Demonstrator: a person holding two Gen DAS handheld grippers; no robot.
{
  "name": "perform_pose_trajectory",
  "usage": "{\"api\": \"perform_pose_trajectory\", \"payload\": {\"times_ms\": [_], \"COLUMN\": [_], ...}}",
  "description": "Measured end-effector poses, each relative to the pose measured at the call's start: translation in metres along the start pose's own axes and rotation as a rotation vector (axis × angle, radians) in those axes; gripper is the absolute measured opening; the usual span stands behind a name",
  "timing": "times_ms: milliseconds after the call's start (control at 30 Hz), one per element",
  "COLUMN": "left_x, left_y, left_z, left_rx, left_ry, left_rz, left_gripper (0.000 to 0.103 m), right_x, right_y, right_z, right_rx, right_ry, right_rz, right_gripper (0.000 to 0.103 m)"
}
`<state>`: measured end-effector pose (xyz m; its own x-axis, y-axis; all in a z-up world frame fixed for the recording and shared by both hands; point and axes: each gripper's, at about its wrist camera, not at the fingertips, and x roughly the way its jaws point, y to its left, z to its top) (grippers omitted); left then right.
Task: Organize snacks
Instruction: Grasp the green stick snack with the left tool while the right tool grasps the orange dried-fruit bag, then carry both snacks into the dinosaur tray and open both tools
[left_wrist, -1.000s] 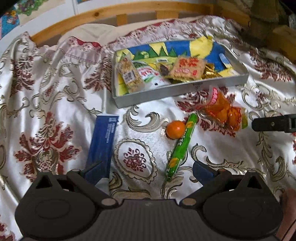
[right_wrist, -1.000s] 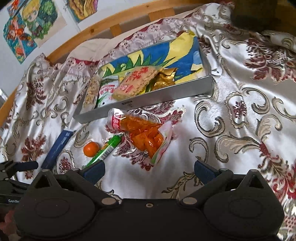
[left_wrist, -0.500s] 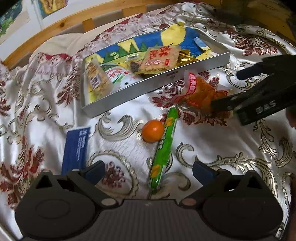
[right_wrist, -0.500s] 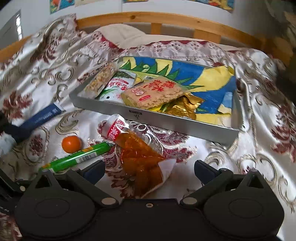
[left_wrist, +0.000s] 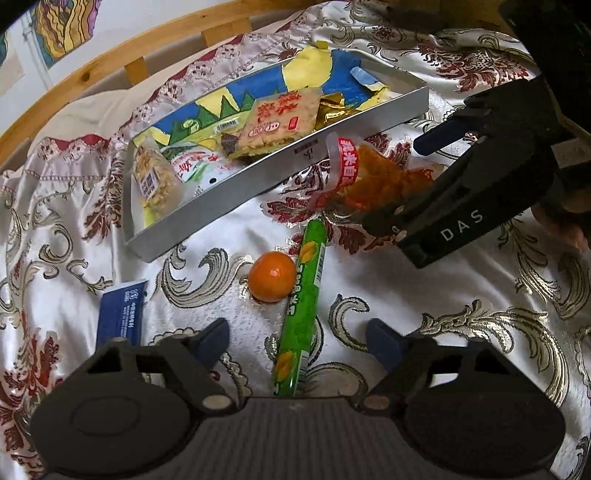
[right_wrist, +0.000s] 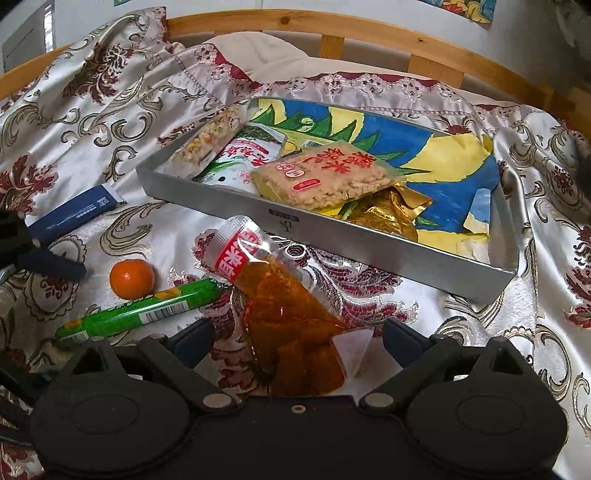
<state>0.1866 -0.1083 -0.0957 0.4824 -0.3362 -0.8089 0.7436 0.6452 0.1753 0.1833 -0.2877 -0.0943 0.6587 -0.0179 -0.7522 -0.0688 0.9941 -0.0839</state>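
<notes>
Right wrist view: the open right gripper (right_wrist: 295, 341) has closed in to straddle the orange snack pouch (right_wrist: 291, 314) lying just before the tray (right_wrist: 369, 254), ready to grasp, while the left gripper (left_wrist: 297, 341) hovers open.

I saw the tray (right_wrist: 373, 246) behind the pouch (right_wrist: 288, 314); the tube (right_wrist: 147, 314) lay left of it, the tangerine (right_wrist: 132, 278) just behind that.
</notes>
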Motion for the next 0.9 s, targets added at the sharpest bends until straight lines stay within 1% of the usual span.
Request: {"api": "perform_pose_trajectory", "payload": {"times_ms": [100,133,167,200,233,267,333,400,500,533,667,700,733,767,900], "left_x": [0.005,0.007,0.008,0.01,0.011,0.012,0.012,0.012,0.013,0.014,0.022,0.023,0.023,0.023,0.022], "left_y": [0.003,0.004,0.004,0.006,0.008,0.01,0.016,0.02,0.025,0.026,0.022,0.022,0.022,0.023,0.035], "left_z": [0.001,0.002,0.002,0.002,0.003,0.004,0.005,0.006,0.007,0.008,0.011,0.012,0.013,0.014,0.015], "left_rx": [-0.018,-0.018,-0.014,-0.015,-0.025,-0.04,-0.075,-0.108,-0.144,-0.146,-0.118,-0.11,-0.113,-0.124,-0.215], "left_ry": [0.009,0.01,0.009,0.01,0.01,0.012,0.019,0.021,0.026,0.027,0.039,0.046,0.052,0.058,0.086], "left_rz": [-0.016,-0.025,-0.038,-0.055,-0.071,-0.084,-0.107,-0.122,-0.141,-0.144,-0.14,-0.14,-0.141,-0.141,-0.186], "left_gripper": [0.066,0.057,0.05,0.047,0.043,0.037,0.033,0.03,0.029,0.029,0.029,0.029,0.027,0.023,0.021], "right_x": [0.005,0.006,0.007,0.008,0.009,0.009,0.009,0.008,0.009,0.01,0.014,0.015,0.016,0.016,0.012], "right_y": [0.001,0.002,0.003,0.004,0.004,0.003,0.002,0.002,0.003,0.004,0.006,0.008,0.01,0.011,0.015], "right_z": [0.001,0.001,0.001,0.001,0.001,0.001,0.0,0.001,0.001,0.0,-0.003,-0.004,-0.004,-0.004,-0.001], "right_rx": [0.001,-0.002,-0.007,-0.014,-0.022,-0.026,-0.026,-0.034,-0.035,-0.035,-0.039,-0.05,-0.063,-0.072,-0.089], "right_ry": [0.009,0.011,0.011,0.009,0.009,0.01,0.008,0.008,0.009,0.009,0.03,0.034,0.037,0.041,0.049], "right_rz": [-0.001,-0.002,-0.008,-0.015,-0.025,-0.025,-0.019,-0.014,-0.015,-0.016,-0.025,-0.03,-0.039,-0.052,-0.069], "right_gripper": [0.094,0.093,0.088,0.086,0.081,0.08,0.079,0.078,0.08,0.083,0.084,0.083,0.08,0.077,0.073]}}
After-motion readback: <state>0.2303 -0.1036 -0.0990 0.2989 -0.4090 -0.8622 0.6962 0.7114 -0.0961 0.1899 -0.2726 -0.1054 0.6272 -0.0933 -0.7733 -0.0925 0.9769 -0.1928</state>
